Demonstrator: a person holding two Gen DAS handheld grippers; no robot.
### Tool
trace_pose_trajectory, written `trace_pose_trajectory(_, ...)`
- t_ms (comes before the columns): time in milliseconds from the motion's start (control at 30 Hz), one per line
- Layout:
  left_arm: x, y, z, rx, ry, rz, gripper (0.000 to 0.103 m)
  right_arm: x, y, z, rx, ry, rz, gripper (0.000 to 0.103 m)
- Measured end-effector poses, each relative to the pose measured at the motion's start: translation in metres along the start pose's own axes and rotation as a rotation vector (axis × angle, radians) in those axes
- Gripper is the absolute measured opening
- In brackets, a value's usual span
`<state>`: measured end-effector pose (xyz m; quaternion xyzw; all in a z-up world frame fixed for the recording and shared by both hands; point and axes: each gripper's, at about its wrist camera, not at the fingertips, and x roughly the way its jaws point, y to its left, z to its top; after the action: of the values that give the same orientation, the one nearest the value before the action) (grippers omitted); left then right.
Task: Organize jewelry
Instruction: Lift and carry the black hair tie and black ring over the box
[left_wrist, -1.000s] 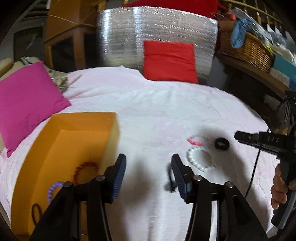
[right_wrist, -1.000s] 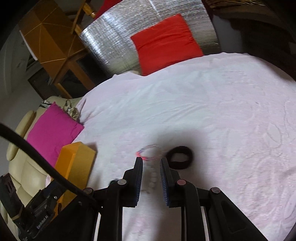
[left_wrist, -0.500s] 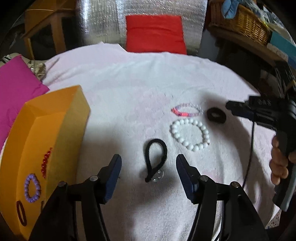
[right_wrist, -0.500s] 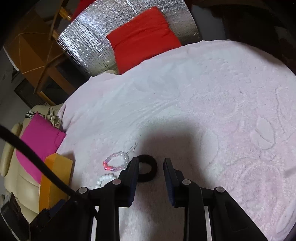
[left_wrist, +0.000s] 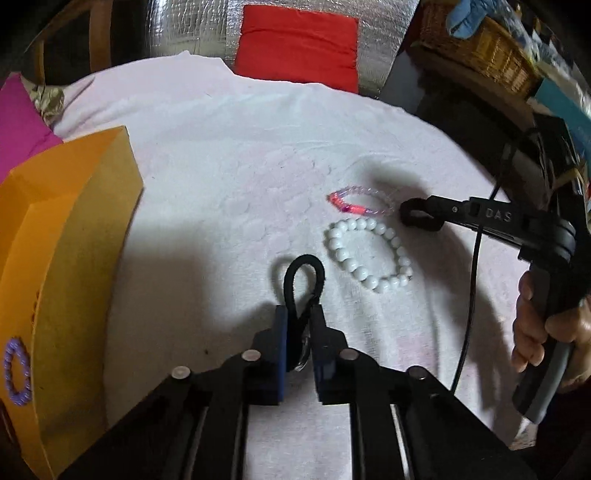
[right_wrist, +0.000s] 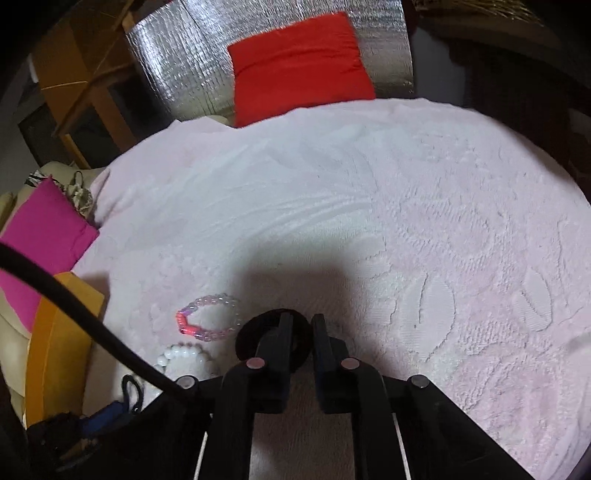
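My left gripper (left_wrist: 300, 312) is shut on the near end of a black cord loop (left_wrist: 303, 273) with a clear bead, lying on the pale pink bedspread (left_wrist: 221, 206). Just right of the loop lies a white bead bracelet (left_wrist: 369, 254), and beyond that a pink and clear bracelet (left_wrist: 362, 201). My right gripper (right_wrist: 301, 325) is shut on the right side of a black fabric band (right_wrist: 255, 336), beside the pink and clear bracelet (right_wrist: 210, 317). In the left wrist view the right gripper (left_wrist: 421, 212) pinches that black band (left_wrist: 413, 221). An orange box (left_wrist: 74, 229) at the left holds a purple bracelet (left_wrist: 16, 373).
A magenta cushion (left_wrist: 18, 122) lies behind the box. A red cushion (right_wrist: 295, 66) leans on a silver foil pad (right_wrist: 177, 62) at the far edge. A wicker basket (left_wrist: 476, 55) stands at the back right. A person's hand (left_wrist: 543, 328) grips the right handle, and a black cable (left_wrist: 469, 302) hangs from it.
Both grippers came down toward the bedspread and closed. The left one closed on the black cord loop, and the right one closed on the black band.
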<state>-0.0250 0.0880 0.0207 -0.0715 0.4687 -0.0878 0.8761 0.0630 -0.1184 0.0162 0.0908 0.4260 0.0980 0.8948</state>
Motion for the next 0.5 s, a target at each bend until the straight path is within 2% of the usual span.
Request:
trace_pose_trajectory(200,-0.016,-0.011,0.001,0.028,-0.066,0.005,0.01,-0.027,-0.007,0.001,0.039,-0.061,0.073,0.011)
trace_pose_trajectory(400,-0.037,-0.02,0.003,0.062,-0.153,0.04,0.01,-0.043,-0.009,0.006,0.066,-0.086,0.138,0.011)
trace_pose_trajectory(500,-0.036,-0.019,0.005,0.064,-0.155,0.05,0.01,-0.045,-0.012,0.006,0.079,-0.083,0.144,0.011)
